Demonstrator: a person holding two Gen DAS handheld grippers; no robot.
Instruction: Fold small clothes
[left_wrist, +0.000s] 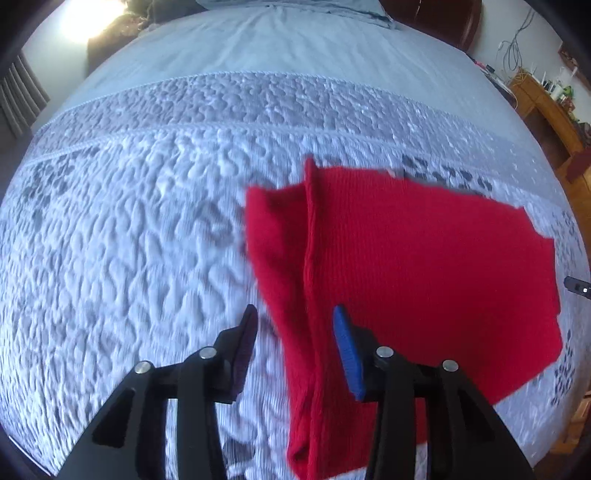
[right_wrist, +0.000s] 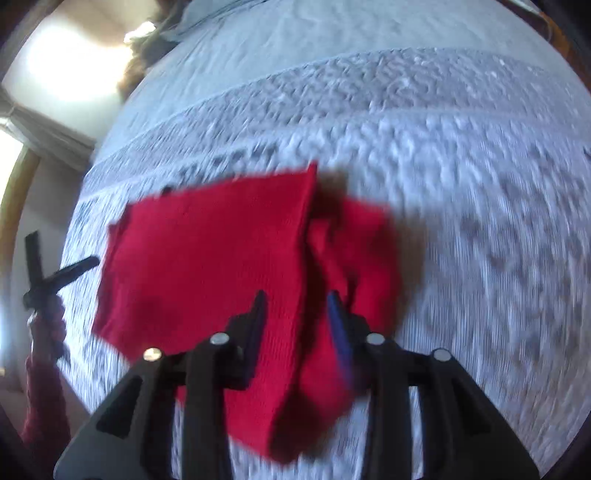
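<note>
**K:** Red knit garment (left_wrist: 424, 266) lies on the quilted bedspread (left_wrist: 129, 240), near the foot-side edge. Main panel is flat. One side strip is turned over, which leaves a raised ridge along the fold line.

**M:** Grippers?

**K:** Left gripper (left_wrist: 295, 314) has its jaws apart and nothing between them. It hangs over that ridge, with the left finger above bare quilt and the right finger above red cloth. Straddling the edge like that makes sense if the fold's edge is the next grab.

**M:** Right one?

**K:** Right gripper (right_wrist: 297, 299) is also spread and empty, and it sits over the garment's crumpled side. That lump looks like a bunched sleeve or flap. Can't tell which, too much motion blur.

**M:** Contact?

**K:** Can't confirm either one touches the fabric. My read is both are above it.

**M:** Progress?

**K:** Partway, I'd say. One fold is in and the other side is still messy. The knit is soft and ribbed, so a pinch will likely take both layers. The risk is dragging the flat panel out of square.
</note>
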